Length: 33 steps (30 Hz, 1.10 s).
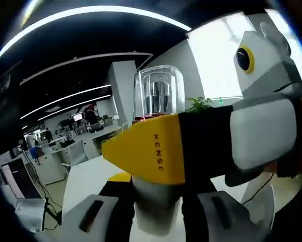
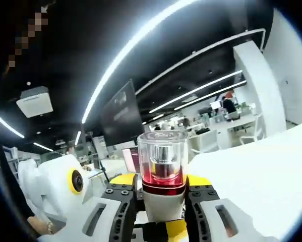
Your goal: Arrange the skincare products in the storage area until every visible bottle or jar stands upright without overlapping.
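left gripper view: we see the bottle (image 1: 158,96) up in the air with our left gripper (image 1: 158,214) pinching its white base from below, jaws pressed against both sides. we judge it's held up off the table (image 1: 90,176) so we can turn it cap-up before setting it down. further right, the right gripper (image 1: 186,146) crosses in front, one yellow jaw lying across the bottle.

right gripper view: our right gripper (image 2: 163,214) also clamps the white base, clear cap (image 2: 162,151) on top, steadying the handover.
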Available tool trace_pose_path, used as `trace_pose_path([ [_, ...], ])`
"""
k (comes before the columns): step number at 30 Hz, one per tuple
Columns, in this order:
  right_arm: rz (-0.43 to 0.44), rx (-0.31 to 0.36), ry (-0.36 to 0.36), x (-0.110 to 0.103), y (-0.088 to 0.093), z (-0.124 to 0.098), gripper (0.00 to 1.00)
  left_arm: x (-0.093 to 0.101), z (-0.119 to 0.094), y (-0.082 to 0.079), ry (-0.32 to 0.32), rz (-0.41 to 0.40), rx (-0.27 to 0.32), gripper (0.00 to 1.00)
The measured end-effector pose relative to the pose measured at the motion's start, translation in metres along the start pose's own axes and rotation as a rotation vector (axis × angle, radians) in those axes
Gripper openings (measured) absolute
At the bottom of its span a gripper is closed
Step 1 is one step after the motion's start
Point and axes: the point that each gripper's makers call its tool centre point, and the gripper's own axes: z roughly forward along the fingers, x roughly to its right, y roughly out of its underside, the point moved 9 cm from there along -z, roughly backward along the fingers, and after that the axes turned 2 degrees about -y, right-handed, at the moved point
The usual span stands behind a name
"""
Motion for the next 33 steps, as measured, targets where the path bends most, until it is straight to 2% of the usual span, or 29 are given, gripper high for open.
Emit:
trace_pose_path([
  [3, 0.034, -0.011, 0.009, 0.000, 0.004, 0.000, 0.27, -0.002, 0.001, -0.001, -0.045, 0.017, 0.010, 0.39],
  [6, -0.004, -0.017, 0.023, -0.002, 0.006, 0.001, 0.26, -0.004, 0.002, 0.000, -0.059, 0.009, 0.009, 0.39],
  [7, -0.026, -0.020, 0.028, 0.001, 0.005, 0.001, 0.21, -0.004, 0.002, 0.000, -0.059, 0.004, 0.010, 0.39],
  [8, -0.064, -0.006, -0.029, 0.005, 0.004, 0.004, 0.19, -0.007, 0.001, 0.000, -0.065, -0.021, 0.019, 0.39],
  [9, -0.013, -0.029, -0.024, 0.007, 0.005, 0.004, 0.18, -0.007, 0.001, 0.000, -0.066, -0.007, 0.013, 0.39],
  [11, 0.006, -0.043, -0.069, 0.011, 0.005, 0.004, 0.18, -0.007, 0.002, 0.001, -0.067, 0.007, 0.015, 0.39],
  [12, 0.008, -0.046, -0.065, 0.014, 0.003, 0.004, 0.17, -0.007, 0.002, 0.001, -0.056, 0.009, 0.020, 0.39],
  [14, -0.002, -0.047, -0.096, 0.016, 0.001, 0.002, 0.17, -0.006, 0.000, 0.000, -0.030, -0.002, 0.048, 0.38],
  [16, -0.009, -0.060, -0.139, 0.021, -0.002, 0.001, 0.16, -0.006, 0.001, -0.002, 0.050, -0.028, 0.081, 0.38],
  [18, -0.031, -0.064, -0.209, 0.024, -0.006, -0.001, 0.16, -0.008, -0.001, -0.002, 0.115, -0.014, 0.093, 0.37],
  [20, -0.062, -0.063, -0.295, 0.028, -0.010, -0.002, 0.16, -0.009, -0.002, -0.003, 0.153, -0.013, 0.112, 0.37],
  [22, -0.065, -0.065, -0.371, 0.031, -0.017, -0.004, 0.17, -0.010, -0.003, -0.002, 0.264, -0.034, 0.126, 0.41],
  [23, -0.091, -0.078, -0.425, 0.031, -0.019, -0.005, 0.17, -0.013, -0.003, 0.003, 0.315, -0.083, 0.097, 0.45],
  [25, -0.140, -0.095, -0.526, 0.031, -0.023, -0.008, 0.17, -0.015, -0.003, 0.006, 0.433, -0.132, 0.110, 0.51],
  [26, -0.172, -0.120, -0.593, 0.029, -0.023, -0.010, 0.17, -0.018, -0.005, 0.008, 0.515, -0.177, 0.101, 0.49],
  [27, -0.174, -0.109, -0.596, 0.030, -0.024, -0.010, 0.17, -0.018, -0.007, 0.008, 0.610, -0.200, 0.081, 0.46],
  [28, -0.223, -0.112, -0.657, 0.031, -0.024, -0.010, 0.17, -0.019, -0.008, 0.007, 0.659, -0.225, 0.093, 0.42],
  [29, -0.239, -0.123, -0.679, 0.032, -0.024, -0.011, 0.17, -0.019, -0.009, 0.005, 0.701, -0.225, 0.100, 0.43],
  [31, -0.254, -0.135, -0.753, 0.032, -0.024, -0.012, 0.17, -0.020, -0.009, 0.006, 0.729, -0.187, 0.112, 0.43],
  [32, -0.224, -0.136, -0.750, 0.034, -0.024, -0.011, 0.17, -0.020, -0.009, 0.008, 0.734, -0.161, 0.090, 0.42],
  [33, -0.222, -0.140, -0.769, 0.034, -0.023, -0.011, 0.17, -0.020, -0.009, 0.008, 0.732, -0.144, 0.097, 0.42],
])
